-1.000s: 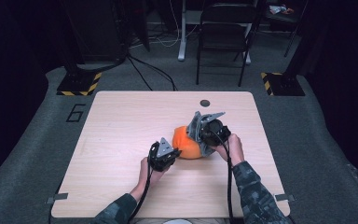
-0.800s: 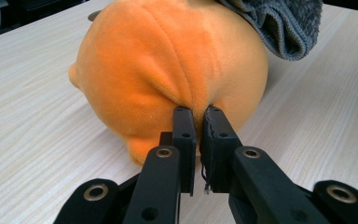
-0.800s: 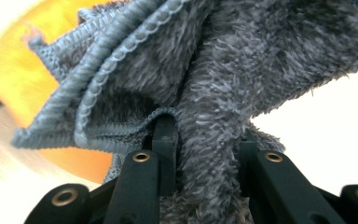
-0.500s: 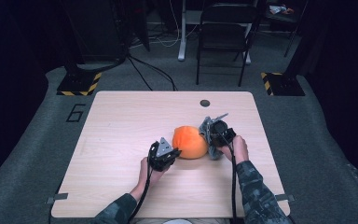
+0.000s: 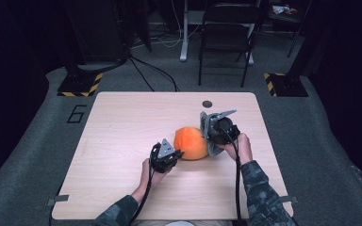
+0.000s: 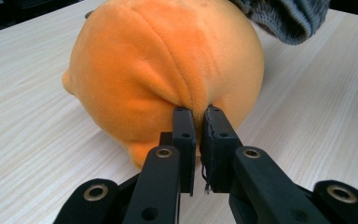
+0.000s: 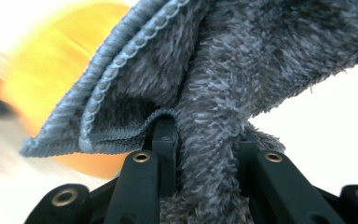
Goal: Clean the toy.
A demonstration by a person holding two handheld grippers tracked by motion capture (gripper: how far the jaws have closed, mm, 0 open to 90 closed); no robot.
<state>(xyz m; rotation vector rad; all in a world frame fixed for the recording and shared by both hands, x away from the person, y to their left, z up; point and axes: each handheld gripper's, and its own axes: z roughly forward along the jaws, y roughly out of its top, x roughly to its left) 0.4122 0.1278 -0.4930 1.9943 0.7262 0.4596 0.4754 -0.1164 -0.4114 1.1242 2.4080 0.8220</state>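
Orange plush lying mid tabletop, between both claws. Left claw clenched on a fold of plush fabric, low on its near side. Right claw clamped on grey cloth, bunched between the jaws, just right of the plush. In the left gripper view, cloth edge touching the plush's far top.
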